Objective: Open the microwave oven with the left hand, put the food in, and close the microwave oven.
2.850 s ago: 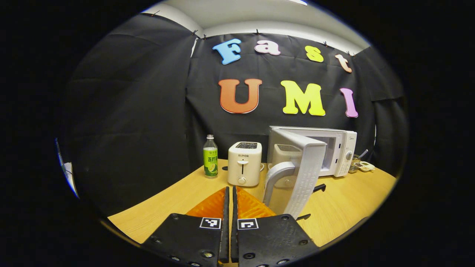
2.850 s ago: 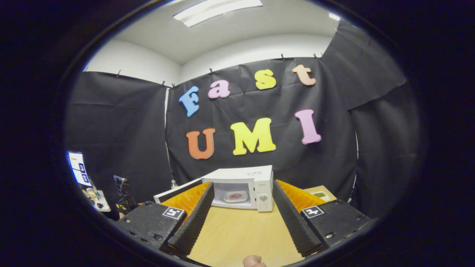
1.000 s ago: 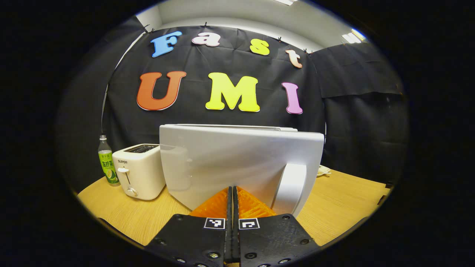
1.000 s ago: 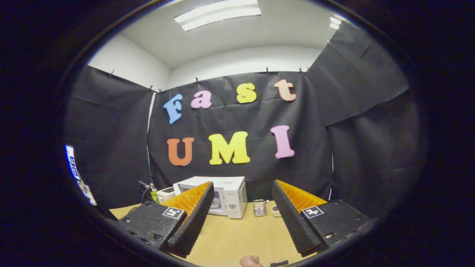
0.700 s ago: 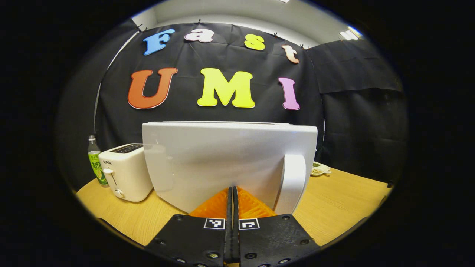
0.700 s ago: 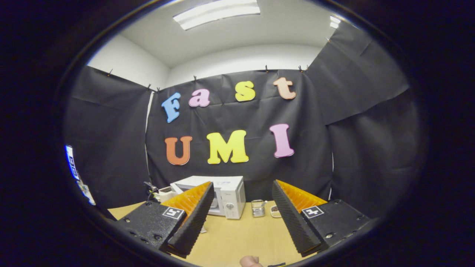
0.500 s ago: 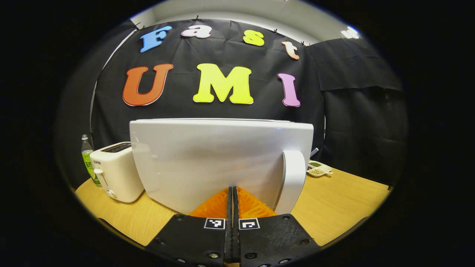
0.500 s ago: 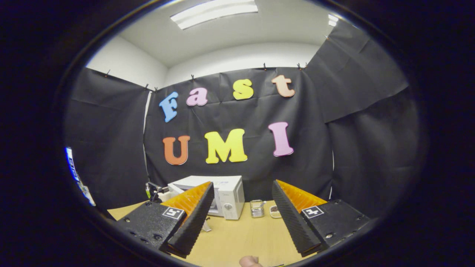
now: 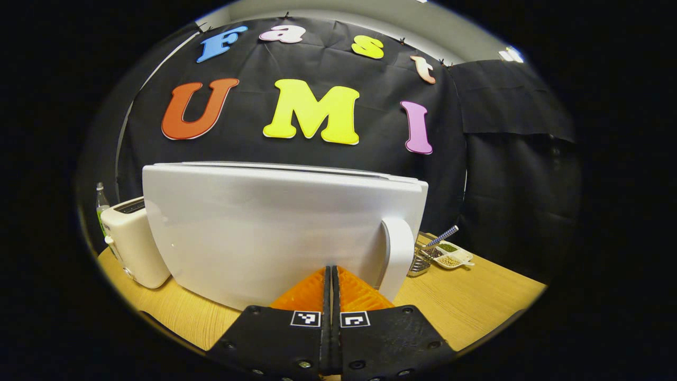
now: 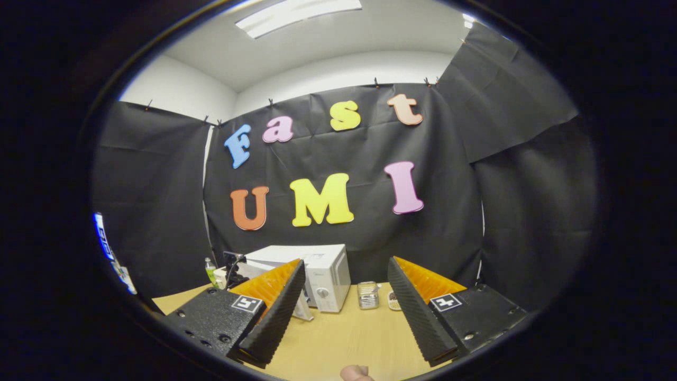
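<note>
The white microwave's door (image 9: 264, 233) fills the middle of the left gripper view, with its curved handle (image 9: 398, 256) at the right edge. My left gripper (image 9: 331, 271) is shut, nothing between its fingers, and its tips rest against the lower part of the door. In the right gripper view the microwave (image 10: 322, 275) stands far off at the back of the table, its door swung nearly flat against the front. My right gripper (image 10: 345, 261) is open and holds nothing, well back from the oven. The door hides the food inside.
A white toaster (image 9: 132, 243) and a green-labelled bottle (image 9: 99, 200) stand left of the microwave. Right of it are a wire basket (image 9: 423, 256) and a small dish (image 9: 454, 254). The wooden table (image 10: 344, 333) stretches toward me. A thumb (image 10: 354, 373) shows at the bottom edge.
The microwave door has swung from wide open to nearly flat against the oven, with my shut left gripper moving forward behind it. My right gripper has drawn back, staying open.
</note>
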`<state>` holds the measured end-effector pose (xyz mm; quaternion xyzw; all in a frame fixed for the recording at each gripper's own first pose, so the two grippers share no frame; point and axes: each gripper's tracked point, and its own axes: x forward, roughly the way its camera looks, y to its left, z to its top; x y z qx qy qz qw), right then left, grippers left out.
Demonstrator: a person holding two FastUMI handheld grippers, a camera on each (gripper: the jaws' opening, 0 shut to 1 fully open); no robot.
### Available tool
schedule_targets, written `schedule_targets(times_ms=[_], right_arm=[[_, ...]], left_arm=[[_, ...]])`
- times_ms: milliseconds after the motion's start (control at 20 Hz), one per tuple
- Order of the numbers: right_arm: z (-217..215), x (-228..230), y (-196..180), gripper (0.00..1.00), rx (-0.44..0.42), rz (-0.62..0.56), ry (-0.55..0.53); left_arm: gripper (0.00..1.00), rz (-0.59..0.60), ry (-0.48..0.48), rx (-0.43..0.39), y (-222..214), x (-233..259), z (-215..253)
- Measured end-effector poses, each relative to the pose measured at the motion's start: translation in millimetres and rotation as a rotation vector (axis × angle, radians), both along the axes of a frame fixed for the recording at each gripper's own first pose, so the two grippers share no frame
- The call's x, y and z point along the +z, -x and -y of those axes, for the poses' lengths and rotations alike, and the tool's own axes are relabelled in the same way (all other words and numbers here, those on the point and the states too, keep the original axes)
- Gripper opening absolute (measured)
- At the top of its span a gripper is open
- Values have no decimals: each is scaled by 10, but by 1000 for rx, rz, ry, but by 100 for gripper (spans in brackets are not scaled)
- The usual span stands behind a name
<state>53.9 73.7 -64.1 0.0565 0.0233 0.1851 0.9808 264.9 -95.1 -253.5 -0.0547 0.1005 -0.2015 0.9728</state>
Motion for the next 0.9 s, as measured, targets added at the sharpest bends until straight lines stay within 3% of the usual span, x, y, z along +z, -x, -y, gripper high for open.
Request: schedule_targets(times_ms=[250,550,750,800,850,900], right_arm=[[-19,-127,-217,100,17,-26,-29],[-45,-310,-412,100,39,-80,-55],[15,-351,-425,100,18,-87,-48],[50,-366,-422,100,7,-90,-48],[69,-366,-415,100,-2,-94,-49],[86,-363,-391,100,-9,-97,-47]], left_arm=[[0,-6,-26,16,-238,-27,127],[0,-33,-108,103,-455,-161,119],[0,-21,-103,120,-439,-135,128],[11,-28,-98,117,-449,-146,139],[0,-31,-91,117,-443,-132,133],[0,-38,-81,113,-455,-123,134]])
